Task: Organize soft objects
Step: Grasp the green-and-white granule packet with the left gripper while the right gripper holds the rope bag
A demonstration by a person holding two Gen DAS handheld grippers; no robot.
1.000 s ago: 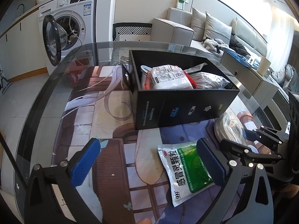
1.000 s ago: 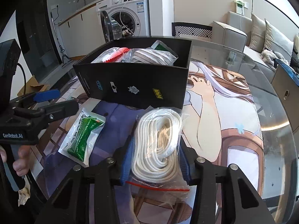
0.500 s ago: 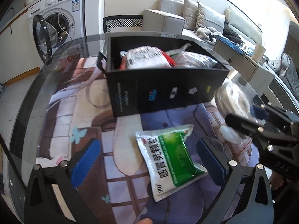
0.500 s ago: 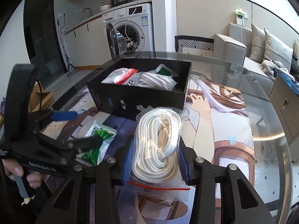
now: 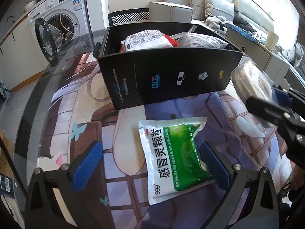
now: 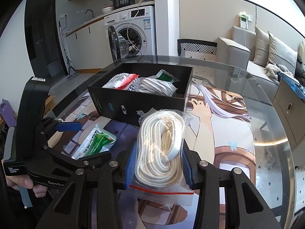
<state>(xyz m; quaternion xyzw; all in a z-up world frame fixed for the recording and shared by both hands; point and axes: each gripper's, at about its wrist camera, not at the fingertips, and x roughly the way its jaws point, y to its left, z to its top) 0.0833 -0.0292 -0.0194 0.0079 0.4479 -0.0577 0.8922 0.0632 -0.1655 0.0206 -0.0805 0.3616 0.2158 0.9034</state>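
Note:
My right gripper (image 6: 159, 164) is shut on a clear bag of white rope (image 6: 161, 145) and holds it in the air in front of the black box (image 6: 118, 105). The bag also shows at the right of the left wrist view (image 5: 253, 82). The black box (image 5: 171, 72) holds several packets. A green and white medicine packet (image 5: 171, 152) lies flat on the table mat. My left gripper (image 5: 150, 164) is open and empty, with its blue pads on either side of the packet's near end; it also shows in the right wrist view (image 6: 76, 141).
The printed mat (image 6: 219, 133) covers a round glass table (image 6: 270, 114). A washing machine (image 6: 133, 32) with its door open stands behind, a sofa (image 6: 266, 53) to the right. A chair back (image 6: 197, 47) stands at the table's far edge.
My right gripper has lifted the rope bag off the table and toward the box. My left gripper has moved right so that the green packet lies between its open fingers.

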